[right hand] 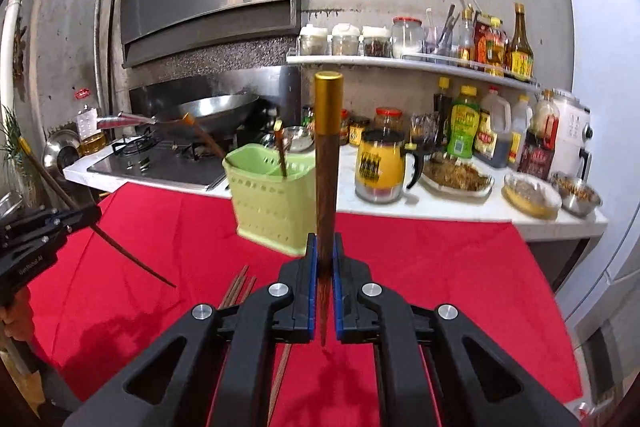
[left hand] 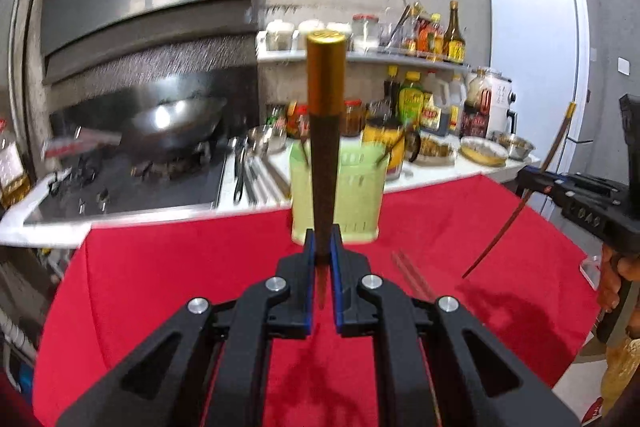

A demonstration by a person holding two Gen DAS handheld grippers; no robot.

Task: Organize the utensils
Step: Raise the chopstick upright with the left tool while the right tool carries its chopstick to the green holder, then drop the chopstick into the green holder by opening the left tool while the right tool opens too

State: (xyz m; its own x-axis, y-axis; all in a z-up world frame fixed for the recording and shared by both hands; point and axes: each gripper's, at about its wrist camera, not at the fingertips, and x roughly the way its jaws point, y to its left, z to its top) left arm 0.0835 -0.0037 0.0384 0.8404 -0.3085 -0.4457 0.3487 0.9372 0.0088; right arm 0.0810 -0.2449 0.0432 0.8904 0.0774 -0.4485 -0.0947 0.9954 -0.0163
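Red-clothed table (right hand: 420, 267), green utensil holder (right hand: 268, 199), loose chopsticks (right hand: 238, 287)

We are seeing a dark wooden chopstick (right hand: 325, 183) capped in glossy gold metal, a slotted plastic holder (right hand: 266, 203), and matt red cloth (right hand: 420, 267).

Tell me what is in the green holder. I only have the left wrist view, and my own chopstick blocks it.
Observer: The right wrist view looks into the green holder. Two chopsticks stand in it: an upright one near the middle and a leaning one tipped out over its left corner.
Operator: Describe how my chopstick sits in the left jaws.
Observer: The left gripper is shut on the held chopstick near its middle. It slants with its gold cap up and its thin tip down, just above the red cloth.
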